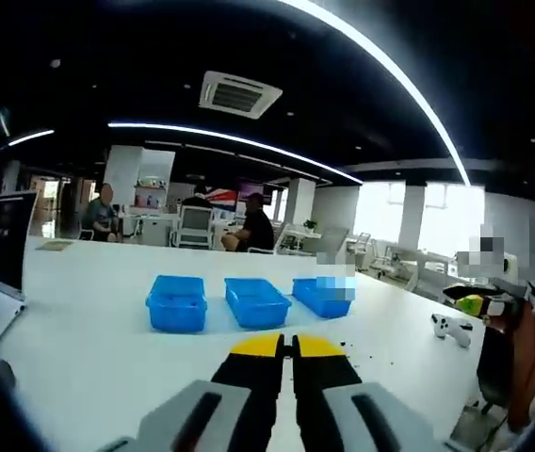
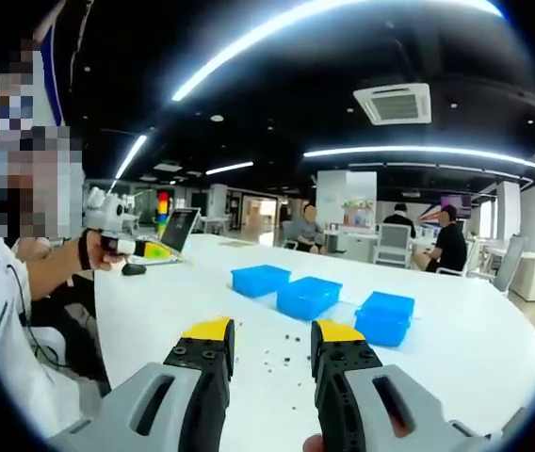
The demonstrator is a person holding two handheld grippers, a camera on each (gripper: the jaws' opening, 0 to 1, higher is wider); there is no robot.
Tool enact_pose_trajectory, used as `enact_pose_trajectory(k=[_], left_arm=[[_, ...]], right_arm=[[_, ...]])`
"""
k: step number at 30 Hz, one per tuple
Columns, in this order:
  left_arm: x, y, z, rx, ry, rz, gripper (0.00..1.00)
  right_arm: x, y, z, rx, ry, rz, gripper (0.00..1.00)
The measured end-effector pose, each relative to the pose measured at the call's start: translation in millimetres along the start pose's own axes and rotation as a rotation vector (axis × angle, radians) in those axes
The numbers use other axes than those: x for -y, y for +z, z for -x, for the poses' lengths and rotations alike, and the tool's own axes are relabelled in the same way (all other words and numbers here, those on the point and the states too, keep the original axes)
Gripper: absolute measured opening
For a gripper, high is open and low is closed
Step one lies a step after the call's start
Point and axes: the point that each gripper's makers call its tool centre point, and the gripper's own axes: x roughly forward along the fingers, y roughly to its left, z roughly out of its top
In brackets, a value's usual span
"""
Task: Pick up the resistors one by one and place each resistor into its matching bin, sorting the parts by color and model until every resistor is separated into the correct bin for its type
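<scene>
While resistors [image 2: 282, 353] read as specks, left tongs [image 1: 287, 347] together, right tongs [image 2: 270, 331] apart.

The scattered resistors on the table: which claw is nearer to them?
Right. The right claw hangs open with the resistors between its tips; the left claw, shut, has them off to its right.

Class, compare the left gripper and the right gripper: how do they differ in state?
The left gripper has its jaws nearly closed together; the right gripper has its jaws wide apart. Neither holds anything. Both have black jaws with yellow tips and hover above the white table.
</scene>
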Motion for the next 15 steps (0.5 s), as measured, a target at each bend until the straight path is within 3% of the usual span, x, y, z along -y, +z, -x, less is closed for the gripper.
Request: enact_pose_trajectory(k=[8, 15], left_arm=[[-15.3, 6.9, -8, 0.011, 0.023, 0.003, 0.07], [-31.8, 14.8, -31, 0.002, 0.048, 0.001, 0.07]], right_arm=[[-1, 0.2, 0, -0.002, 0.002, 0.003, 0.35], [1, -0.4, 1, -0.001, -0.001, 0.001, 0.34]])
